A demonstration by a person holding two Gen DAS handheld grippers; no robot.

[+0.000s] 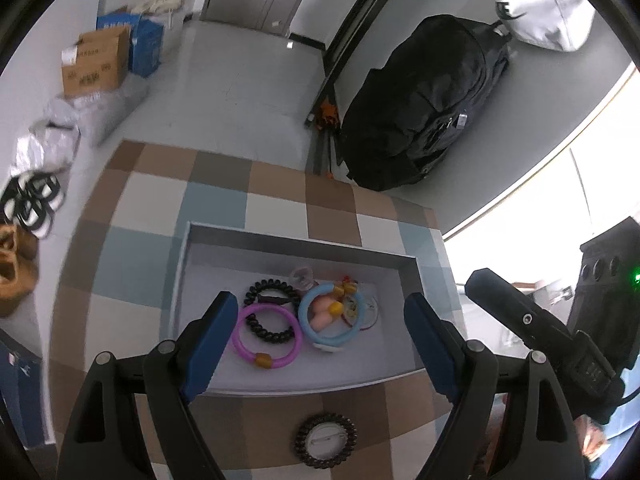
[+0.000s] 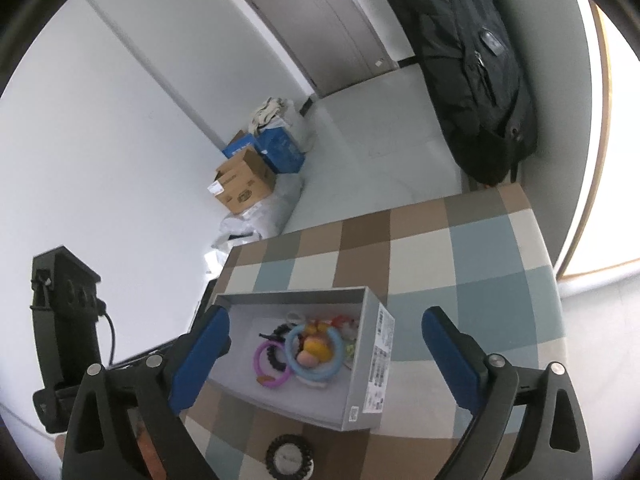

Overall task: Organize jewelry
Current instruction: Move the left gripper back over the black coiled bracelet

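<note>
Left gripper (image 1: 316, 340) open above grey box (image 1: 296, 240) holding purple ring (image 1: 266, 336), blue ring (image 1: 332, 316), black coil (image 1: 272, 308).

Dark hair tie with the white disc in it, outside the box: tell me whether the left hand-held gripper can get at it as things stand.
Probably yes. The hair tie lies alone on the checked cloth, nearer than the box, between the open left hand-held gripper's fingers, nothing covering it.

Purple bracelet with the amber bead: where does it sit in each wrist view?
Left wrist: purple bracelet lies low centre, in the grey box, between the open fingers.
Right wrist: purple bracelet lies lower centre-left, in that box.
Shared landmark: blue bracelet beside it.
</note>
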